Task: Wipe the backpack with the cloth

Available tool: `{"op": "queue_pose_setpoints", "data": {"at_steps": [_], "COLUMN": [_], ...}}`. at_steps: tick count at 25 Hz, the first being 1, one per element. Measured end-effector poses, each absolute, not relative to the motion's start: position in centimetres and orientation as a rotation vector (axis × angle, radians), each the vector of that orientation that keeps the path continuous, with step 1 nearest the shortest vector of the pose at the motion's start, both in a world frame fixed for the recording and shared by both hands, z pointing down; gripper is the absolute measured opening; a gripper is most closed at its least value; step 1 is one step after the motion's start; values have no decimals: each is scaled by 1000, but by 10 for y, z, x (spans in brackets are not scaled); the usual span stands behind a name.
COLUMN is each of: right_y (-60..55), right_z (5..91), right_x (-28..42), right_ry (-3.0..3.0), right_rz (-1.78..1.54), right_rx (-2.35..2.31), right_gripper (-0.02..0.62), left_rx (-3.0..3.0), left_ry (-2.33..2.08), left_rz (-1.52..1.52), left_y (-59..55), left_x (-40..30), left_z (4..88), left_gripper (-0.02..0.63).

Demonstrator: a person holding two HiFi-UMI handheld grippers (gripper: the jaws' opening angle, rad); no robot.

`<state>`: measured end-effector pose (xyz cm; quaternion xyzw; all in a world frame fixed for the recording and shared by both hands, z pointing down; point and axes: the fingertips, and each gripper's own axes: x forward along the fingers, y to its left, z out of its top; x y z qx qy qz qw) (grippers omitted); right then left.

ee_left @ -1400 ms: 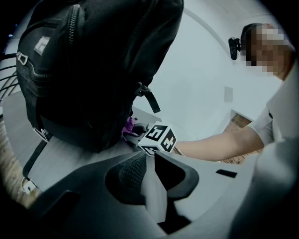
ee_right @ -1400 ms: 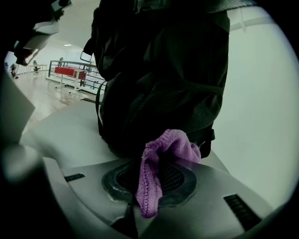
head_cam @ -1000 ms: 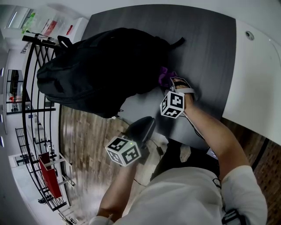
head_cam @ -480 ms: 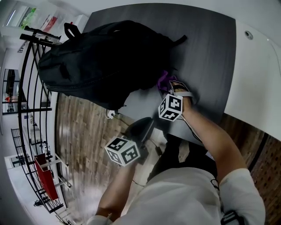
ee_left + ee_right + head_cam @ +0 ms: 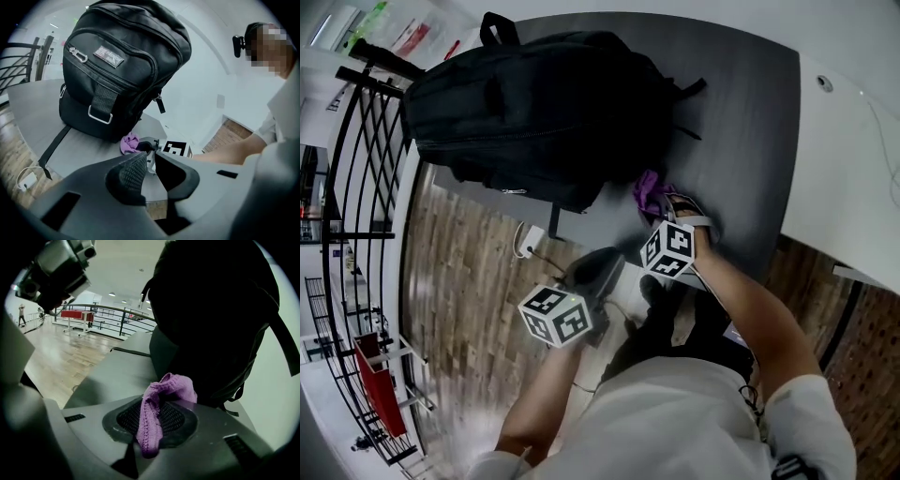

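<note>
We look down on a dark grey table (image 5: 741, 122) that fills the upper middle of the head view. A wood floor (image 5: 478, 300) lies below it, a black railing (image 5: 366, 159) runs down the left edge, and a white counter (image 5: 848, 169) is at the right.

A black backpack (image 5: 544, 112) stands on the table at the upper left of the frame. In the left gripper view its front pockets face us and a loose strap (image 5: 54, 147) trails to the table edge.

The right gripper (image 5: 667, 208) is at the centre of the frame, over the table. Its jaws are closed on a purple cloth (image 5: 157, 416). One end of the cloth hangs out below the pads and the other is bunched above them. The cloth is just beside the backpack's lower right corner, and we cannot tell whether they touch.

The left gripper (image 5: 150, 164) is lower in the frame, off the table edge and over the floor. Its jaws are a narrow slit apart with nothing between them, and they point toward the cloth and backpack.

A white plug (image 5: 528, 241) lies on the floor below the backpack.
</note>
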<state>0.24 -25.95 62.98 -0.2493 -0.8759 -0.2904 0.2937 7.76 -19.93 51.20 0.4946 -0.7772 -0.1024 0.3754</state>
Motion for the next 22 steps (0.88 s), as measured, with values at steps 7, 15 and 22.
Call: {"op": "queue_pose_setpoints", "data": {"at_steps": [7,15,22], "right_y": [-220,-195,-178], "right_z": [596,555,525], "right_x": [56,84,108], "right_ry": [-2335,-2379,-2448], "right_rz": [-791,-789,-698], "right_rx": [-781,-762,-811], "right_gripper": [78,78,77], "left_rx": [1302,1231,1034], "left_ry": [-2008,-2108,-2247], "left_rz": [-305,-386,-471], "left_y": [-180,-130,-81], "left_x": [84,87,105], "left_z": [504,489,486], "left_gripper": [57,57,57]}}
